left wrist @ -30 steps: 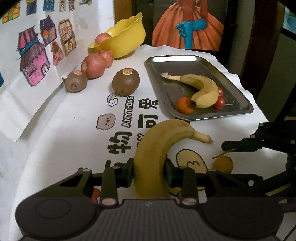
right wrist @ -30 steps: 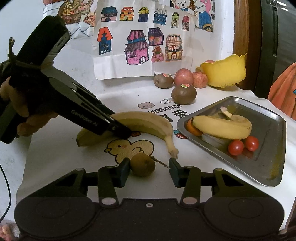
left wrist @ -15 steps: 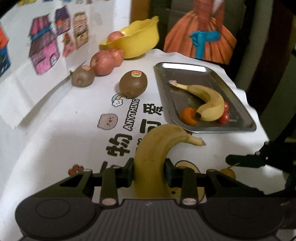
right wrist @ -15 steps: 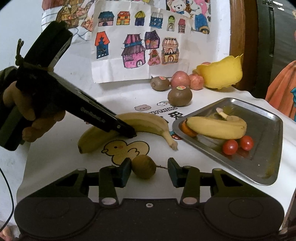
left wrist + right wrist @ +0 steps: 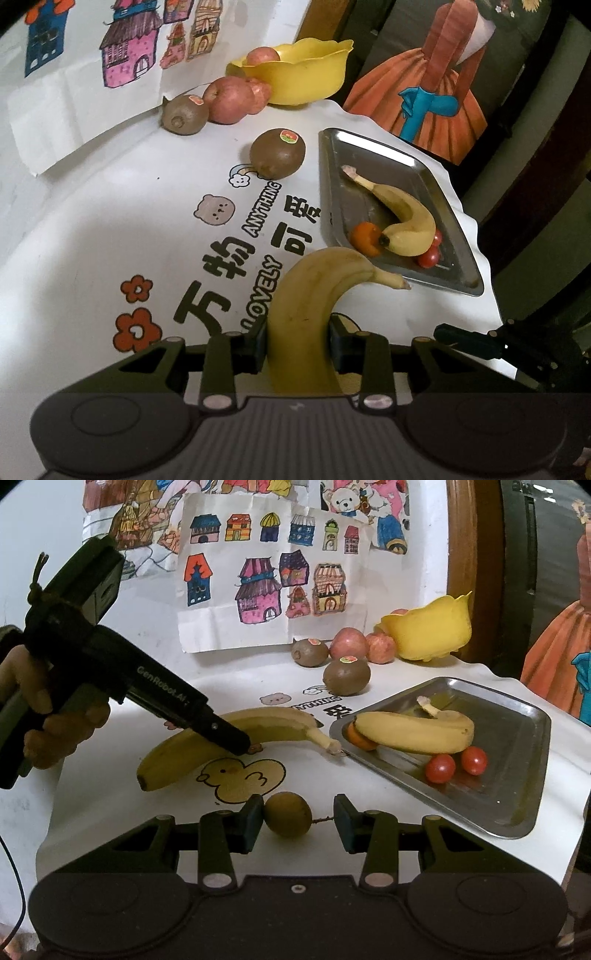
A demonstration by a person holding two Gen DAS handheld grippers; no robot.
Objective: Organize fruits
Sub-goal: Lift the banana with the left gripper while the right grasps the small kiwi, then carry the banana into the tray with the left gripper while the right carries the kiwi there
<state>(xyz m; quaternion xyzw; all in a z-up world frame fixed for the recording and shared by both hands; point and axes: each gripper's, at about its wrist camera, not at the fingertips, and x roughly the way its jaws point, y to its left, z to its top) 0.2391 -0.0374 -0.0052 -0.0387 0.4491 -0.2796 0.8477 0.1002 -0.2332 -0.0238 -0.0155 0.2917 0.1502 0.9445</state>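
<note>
I am holding the banana (image 5: pixel 314 295) in the left gripper (image 5: pixel 297 339), whose fingers are pressing on its flanks at about mid-length. Its long axis is running forward from the fingers and curving right, so the stem tip is pointing at the tray (image 5: pixel 454 218) and sitting just beside the tray's near rim. In the right wrist view the same banana (image 5: pixel 229 738) is lying broadside, its blossom end pointing away from the tray (image 5: pixel 517 746).

I am keeping the right gripper (image 5: pixel 298 818) spread around the small brown fruit (image 5: pixel 287 814): the left finger is touching or nearly touching it, the right finger standing off beyond the thin stalk. That fruit is near the tray's front corner.

I judge the left gripper is nearer to a drop, since the banana's stem is already leading toward the tray, where another banana (image 5: pixel 402 218) is lying lengthwise.
</note>
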